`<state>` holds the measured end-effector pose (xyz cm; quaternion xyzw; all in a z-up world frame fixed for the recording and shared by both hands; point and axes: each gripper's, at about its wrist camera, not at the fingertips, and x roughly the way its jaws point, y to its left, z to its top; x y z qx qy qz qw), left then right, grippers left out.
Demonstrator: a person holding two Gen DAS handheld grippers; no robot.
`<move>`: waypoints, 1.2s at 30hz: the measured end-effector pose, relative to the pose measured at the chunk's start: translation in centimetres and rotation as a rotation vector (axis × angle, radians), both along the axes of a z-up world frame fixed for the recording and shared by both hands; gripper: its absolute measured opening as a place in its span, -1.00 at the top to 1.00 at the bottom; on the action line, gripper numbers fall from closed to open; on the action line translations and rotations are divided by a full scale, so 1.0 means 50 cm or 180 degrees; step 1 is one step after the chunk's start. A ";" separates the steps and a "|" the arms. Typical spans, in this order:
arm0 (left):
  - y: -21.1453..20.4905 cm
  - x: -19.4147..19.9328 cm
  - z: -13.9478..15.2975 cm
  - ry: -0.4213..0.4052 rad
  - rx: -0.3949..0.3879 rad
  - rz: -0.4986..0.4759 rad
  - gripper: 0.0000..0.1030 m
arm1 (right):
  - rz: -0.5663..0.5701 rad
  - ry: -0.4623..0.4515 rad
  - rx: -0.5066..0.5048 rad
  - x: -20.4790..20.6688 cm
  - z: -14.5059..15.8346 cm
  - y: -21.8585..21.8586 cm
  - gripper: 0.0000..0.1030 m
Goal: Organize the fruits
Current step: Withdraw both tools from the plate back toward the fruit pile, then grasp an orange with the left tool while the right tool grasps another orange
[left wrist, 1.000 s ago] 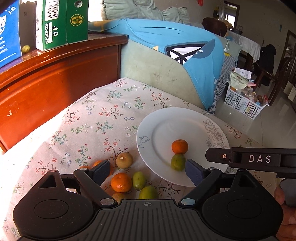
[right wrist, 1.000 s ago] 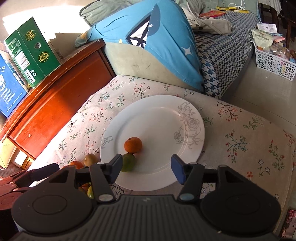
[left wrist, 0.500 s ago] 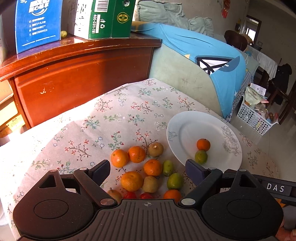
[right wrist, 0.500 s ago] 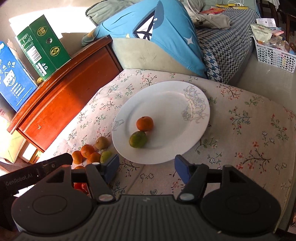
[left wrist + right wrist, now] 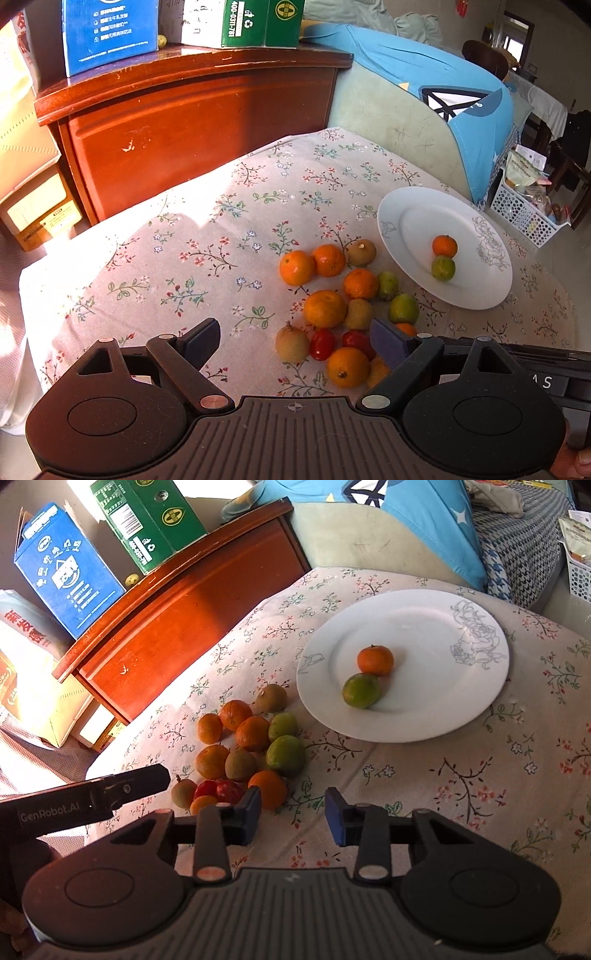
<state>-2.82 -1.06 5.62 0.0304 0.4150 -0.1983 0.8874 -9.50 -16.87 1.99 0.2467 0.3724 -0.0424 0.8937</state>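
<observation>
- Left claw [image 5: 295, 341], open and empty, hangs nearer the loose pile of small orange, green and brown fruits [image 5: 340, 306], at lower centre.
- Right claw [image 5: 293, 814], also open and empty; round white china plate [image 5: 480, 709] lies upper right.

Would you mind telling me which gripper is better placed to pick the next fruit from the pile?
Left. The left gripper hangs open right over the fruit pile, while the right gripper faces bare cloth beside it.
</observation>
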 end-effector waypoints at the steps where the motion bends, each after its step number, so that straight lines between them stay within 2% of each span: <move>1: 0.003 0.001 -0.003 0.0021 0.0007 0.0015 -0.74 | -0.0001 0.0003 0.0003 0.005 -0.002 0.004 0.27; 9: 0.034 0.004 -0.025 0.0168 0.0005 0.0020 -0.74 | -0.0015 0.0086 -0.0003 0.040 -0.019 0.025 0.27; 13: 0.032 -0.003 -0.028 0.0147 0.0032 -0.0052 -0.74 | -0.0012 0.0083 0.0024 0.055 -0.026 0.031 0.27; 17: 0.025 -0.010 -0.031 0.0114 0.0074 -0.0129 -0.72 | 0.0036 0.0100 0.0065 0.062 -0.031 0.037 0.43; 24: 0.013 -0.018 -0.042 0.0152 -0.0008 -0.0258 -0.69 | 0.0054 0.0085 0.0045 0.070 -0.033 0.039 0.46; 29: 0.006 -0.015 -0.058 0.0277 -0.0145 -0.0254 -0.48 | -0.0034 0.0116 0.0061 0.059 -0.023 0.023 0.46; 33: -0.004 -0.012 -0.068 0.0369 -0.0260 -0.0179 -0.39 | -0.0131 0.0097 0.0125 0.041 -0.015 -0.003 0.46; 36: -0.014 -0.013 -0.070 0.0415 -0.0353 -0.0178 -0.20 | -0.0145 0.0079 0.0090 0.033 -0.010 -0.009 0.46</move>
